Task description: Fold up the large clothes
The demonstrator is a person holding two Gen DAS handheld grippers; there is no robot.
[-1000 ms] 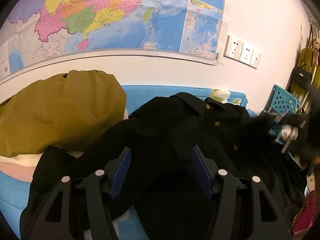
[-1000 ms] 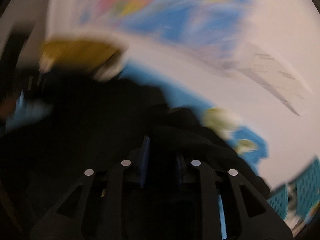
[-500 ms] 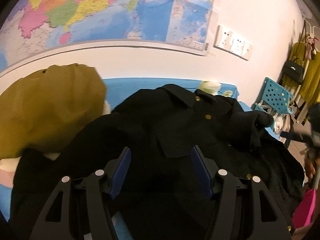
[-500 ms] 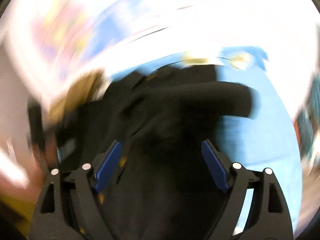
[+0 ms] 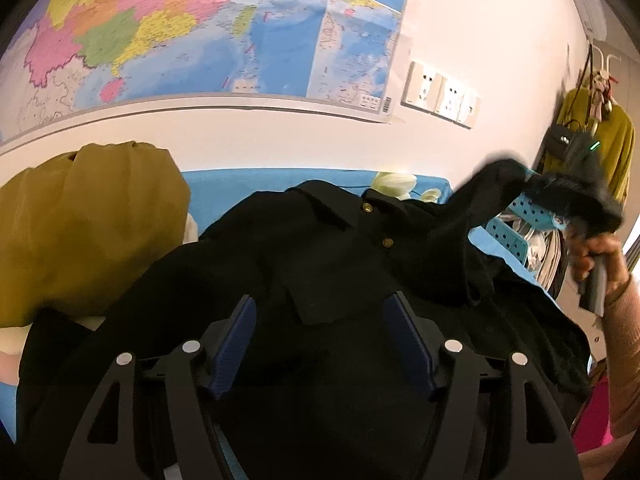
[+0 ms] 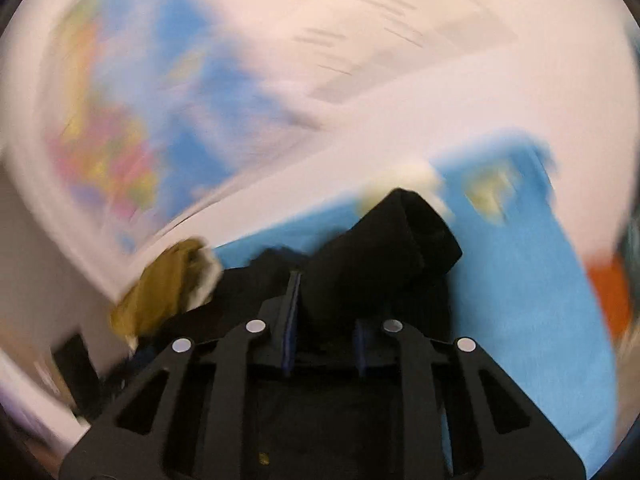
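Your right gripper (image 6: pixel 324 320) has just closed its jaws on the black coat's (image 5: pixel 328 264) sleeve (image 6: pixel 384 248); carry it toward nine o'clock, flat across the chest. Left gripper (image 5: pixel 324 344) hovers released above the coat on the blue bed (image 5: pixel 240 188).

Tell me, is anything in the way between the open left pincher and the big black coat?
Nothing visible is. The left gripper hangs open right over the black coat, with only the coat's cloth between and below its fingers. The mustard garment lies off to its left, clear of the way.
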